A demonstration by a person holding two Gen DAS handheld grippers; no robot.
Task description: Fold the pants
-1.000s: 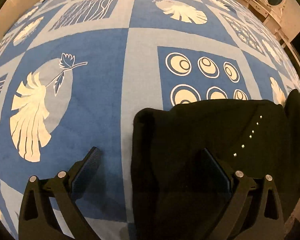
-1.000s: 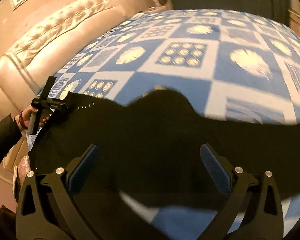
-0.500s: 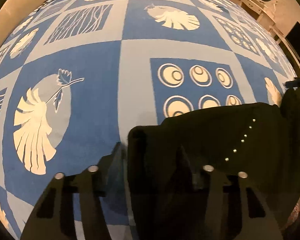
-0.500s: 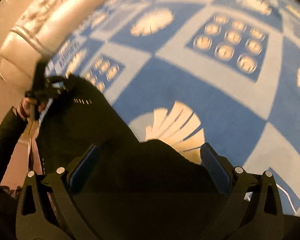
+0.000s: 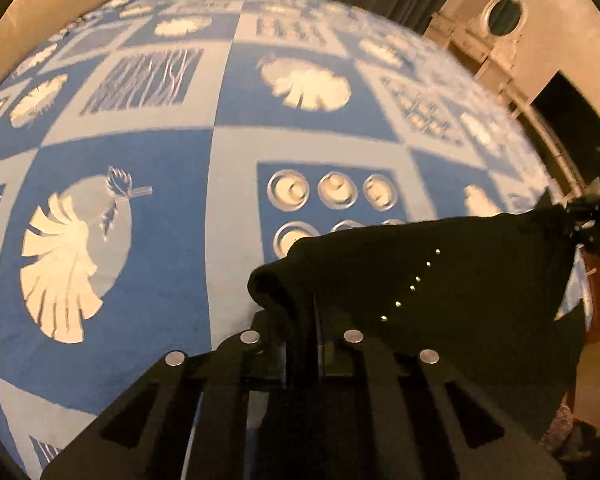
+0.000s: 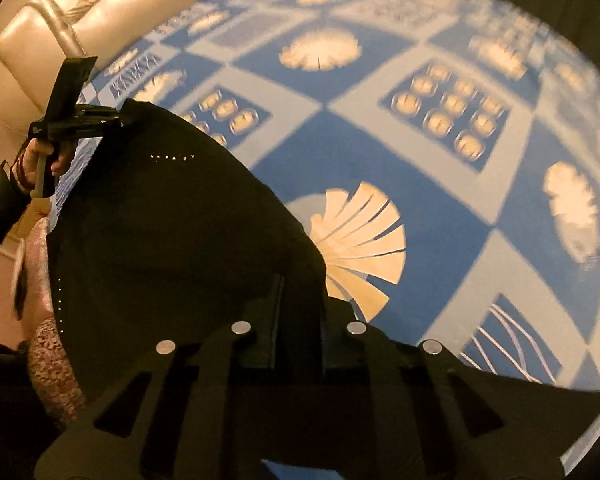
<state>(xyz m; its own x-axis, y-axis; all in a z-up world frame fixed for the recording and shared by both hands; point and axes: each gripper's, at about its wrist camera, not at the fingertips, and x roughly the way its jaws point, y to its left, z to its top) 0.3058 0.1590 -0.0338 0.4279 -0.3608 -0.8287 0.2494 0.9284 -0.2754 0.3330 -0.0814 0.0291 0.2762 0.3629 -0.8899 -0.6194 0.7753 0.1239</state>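
The black pants point(image 5: 440, 280), with a row of small shiny studs, hang stretched between my two grippers above a blue and white patterned bedspread point(image 5: 148, 160). My left gripper point(image 5: 300, 320) is shut on one corner of the pants. My right gripper point(image 6: 298, 312) is shut on the other corner of the pants point(image 6: 172, 232). In the right wrist view the left gripper point(image 6: 116, 120) shows at the far left, held in a hand, clamping the cloth. In the left wrist view the right gripper point(image 5: 572, 216) shows at the far right edge.
A cream tufted headboard point(image 6: 48, 20) runs along the bed's far left side. Pale wooden furniture with a round opening point(image 5: 504, 12) stands at the right. The floor and a patterned slipper point(image 6: 48, 344) lie below the bed edge.
Both grippers went from open to shut on the pants' corners. The pants have been lifted off the bedspread and now hang taut between the two grippers.
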